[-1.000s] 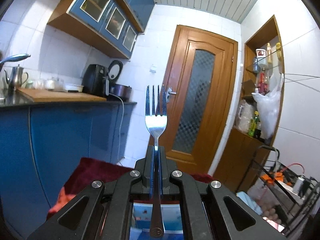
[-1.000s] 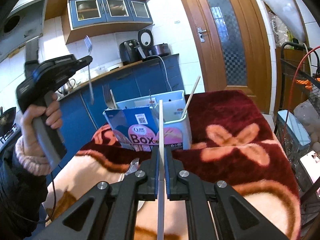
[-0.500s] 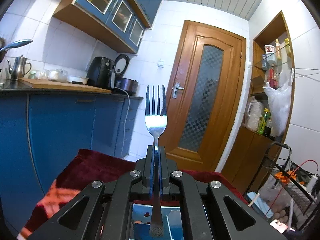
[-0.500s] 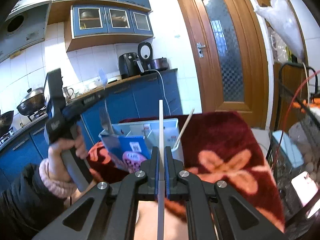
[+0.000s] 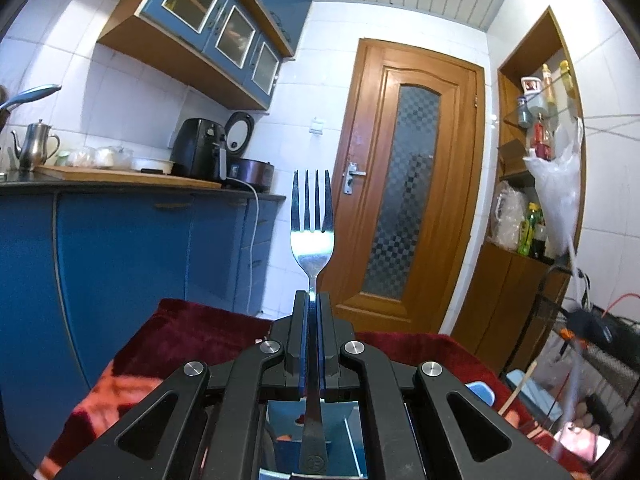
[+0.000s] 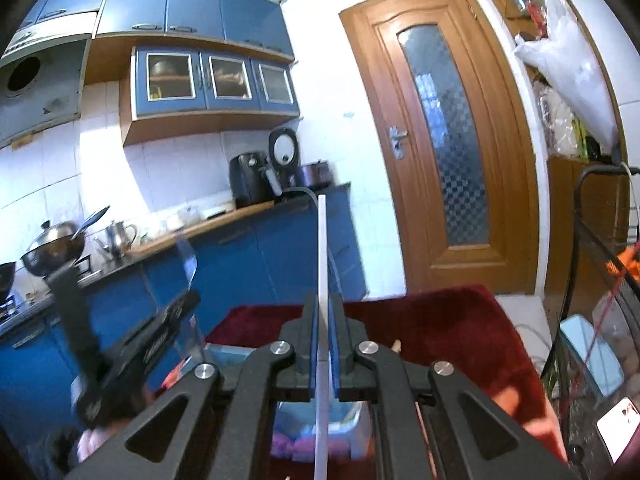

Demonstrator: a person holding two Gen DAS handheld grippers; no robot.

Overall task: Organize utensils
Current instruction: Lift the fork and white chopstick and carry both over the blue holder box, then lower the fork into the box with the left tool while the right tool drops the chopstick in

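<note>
My left gripper [image 5: 312, 296] is shut on a steel fork [image 5: 312, 236] that stands upright, tines up. Below it, between the gripper arms, the blue inside of the utensil box [image 5: 352, 440] shows. My right gripper [image 6: 323, 300] is shut on a thin white chopstick [image 6: 322, 248], held upright above the same box [image 6: 344, 424]. In the right wrist view the left gripper [image 6: 160, 340] appears blurred at lower left with its fork [image 6: 188, 264]. A wooden chopstick [image 5: 520, 384] leans at the right.
The box stands on a table under a dark red flowered blanket [image 6: 440, 320]. Blue kitchen cabinets with a kettle [image 5: 34, 150] and an air fryer [image 5: 196, 148] are at the left. A wooden door [image 5: 404, 200] is ahead; a wire rack [image 6: 600, 280] is at the right.
Both grippers have moved in over the utensil box and tilted upward; the box now sits beneath the jaws instead of ahead. Fork and chopstick stay held.
</note>
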